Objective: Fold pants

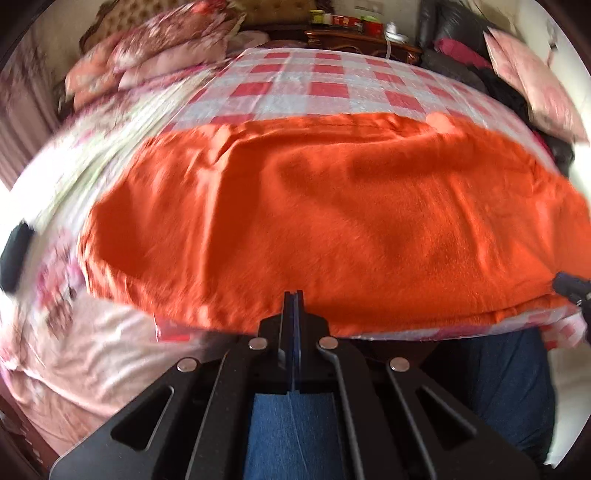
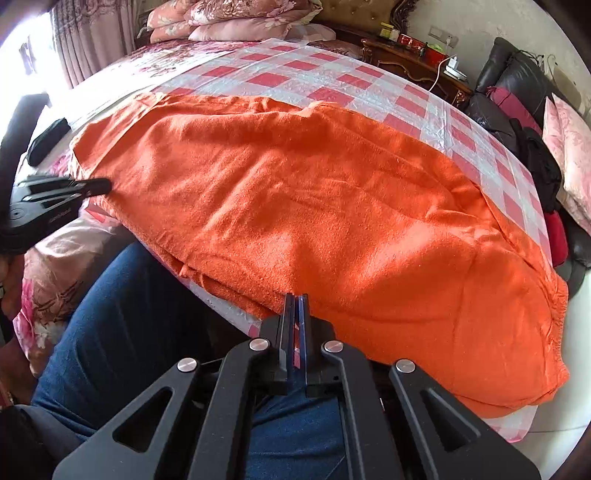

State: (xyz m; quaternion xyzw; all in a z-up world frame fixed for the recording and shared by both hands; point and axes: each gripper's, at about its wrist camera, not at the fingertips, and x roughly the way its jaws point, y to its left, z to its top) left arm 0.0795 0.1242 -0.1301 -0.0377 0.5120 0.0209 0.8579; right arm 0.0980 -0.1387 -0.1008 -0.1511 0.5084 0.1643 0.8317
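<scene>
The left gripper (image 1: 293,295) fills the bottom of its own view, its two fingers pressed flat together with nothing seen between them, the tips right at the near hem of the orange pants (image 1: 332,221). Behind its frame a leg in blue jeans (image 1: 291,435) shows. The right gripper (image 2: 296,297) stands much the same in its view: fingers closed, only a thin slit between the blades, tips at the near edge of the pants (image 2: 295,206) where several layers of cloth are stacked; whether any cloth is pinched there cannot be told. The pants lie spread across the near part of a bed, on a red-and-white checked sheet (image 2: 332,81), with the gathered waistband (image 2: 557,332) toward the right in the right wrist view. In that same view the left gripper (image 2: 99,186) appears at the left edge, its closed tips touching or just beside the left end of the pants. A small dark object (image 2: 48,140) lies on the bed beyond it. Floral pillows (image 2: 236,18) are piled at the head of the bed, a wooden nightstand (image 2: 413,62) with small items stands behind, and a dark sofa (image 2: 517,81) with cushions sits to the right.
</scene>
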